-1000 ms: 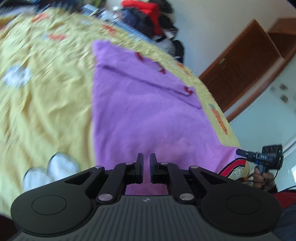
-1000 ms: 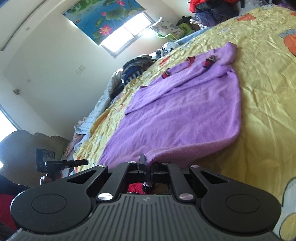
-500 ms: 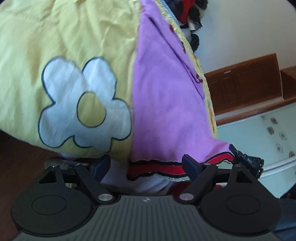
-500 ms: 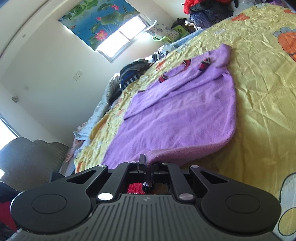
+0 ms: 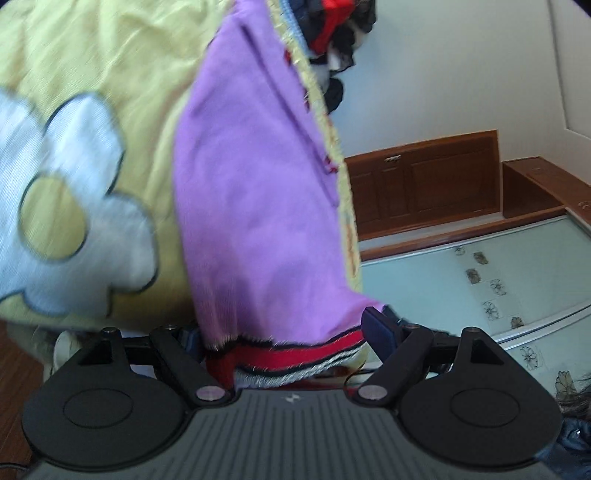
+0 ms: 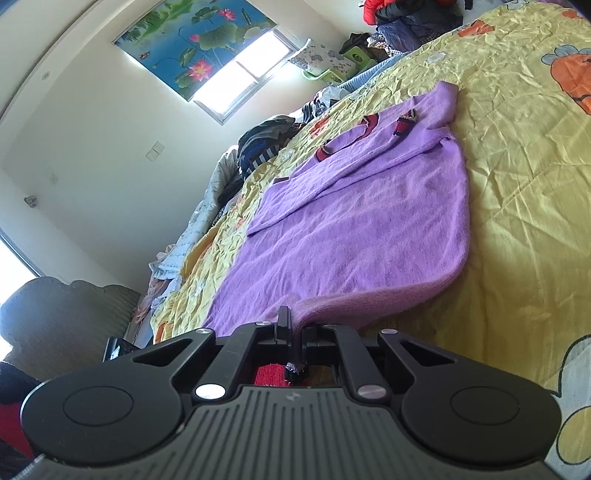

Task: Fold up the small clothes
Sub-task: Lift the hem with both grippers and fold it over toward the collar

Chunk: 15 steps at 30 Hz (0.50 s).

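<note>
My left gripper (image 5: 286,334) is standing with jaws spread wide, having just been opening, the striped hem (image 5: 295,356) of the purple sweater (image 5: 258,206) lying between them ungripped. My right gripper (image 6: 293,332) is pinching the sweater's near hem corner tightly, the garment lying flat across the yellow bedspread (image 6: 524,206).

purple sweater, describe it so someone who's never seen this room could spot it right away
Find the big bed with the yellow quilt printed with cartoon flowers. The purple sweater lies spread flat on it, its hem at the near edge. Unlike the dark and red clothes pile at the far end, it is one plain purple piece with a red striped hem and cuffs.
</note>
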### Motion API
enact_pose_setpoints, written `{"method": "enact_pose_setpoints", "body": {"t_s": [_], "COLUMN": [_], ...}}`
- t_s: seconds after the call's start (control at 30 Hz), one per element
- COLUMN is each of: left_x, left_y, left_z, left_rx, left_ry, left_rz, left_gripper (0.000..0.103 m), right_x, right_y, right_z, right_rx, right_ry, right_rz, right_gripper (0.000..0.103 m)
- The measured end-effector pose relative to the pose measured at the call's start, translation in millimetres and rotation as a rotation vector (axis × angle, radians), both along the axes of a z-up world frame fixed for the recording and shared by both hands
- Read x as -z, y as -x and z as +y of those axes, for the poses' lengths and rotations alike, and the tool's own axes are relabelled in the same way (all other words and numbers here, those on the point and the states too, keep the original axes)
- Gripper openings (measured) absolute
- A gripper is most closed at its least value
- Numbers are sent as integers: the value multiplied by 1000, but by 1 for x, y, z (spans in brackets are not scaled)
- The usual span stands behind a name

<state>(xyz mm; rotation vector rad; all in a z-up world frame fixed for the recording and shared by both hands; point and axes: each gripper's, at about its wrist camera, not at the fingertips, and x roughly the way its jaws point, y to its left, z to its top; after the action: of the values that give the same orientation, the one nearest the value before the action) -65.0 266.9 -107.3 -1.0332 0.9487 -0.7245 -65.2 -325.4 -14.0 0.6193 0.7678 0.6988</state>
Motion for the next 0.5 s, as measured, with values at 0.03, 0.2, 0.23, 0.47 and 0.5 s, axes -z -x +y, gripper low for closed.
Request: {"method": "enact_pose_setpoints", "body": {"t_s": [0.03,0.2,0.23,0.47,0.5], "left_x": [0,1,1,-23,-31], "left_y": [-4,-17,-18,-13,-13], "left_z": [1,-6,-7,-20,-22], "left_rx": [-11,-44,-39,-36,-40], "left_ry": [2,-48,-72,-201,-222], "left_rz": [7,44,51,-38,-66], "left_gripper": [81,42,28,9,9], "right_x": [1,7,7,3,2], "right_y": [0,-1,-1,2,2], "right_z": [0,0,0,3,4], "right_rx": [2,9,9,14,14], "right_ry": [-4,1,6,45,47], "right_rz": [1,16,17,-1,-5], "right_gripper": [11,11,11,11,11]}}
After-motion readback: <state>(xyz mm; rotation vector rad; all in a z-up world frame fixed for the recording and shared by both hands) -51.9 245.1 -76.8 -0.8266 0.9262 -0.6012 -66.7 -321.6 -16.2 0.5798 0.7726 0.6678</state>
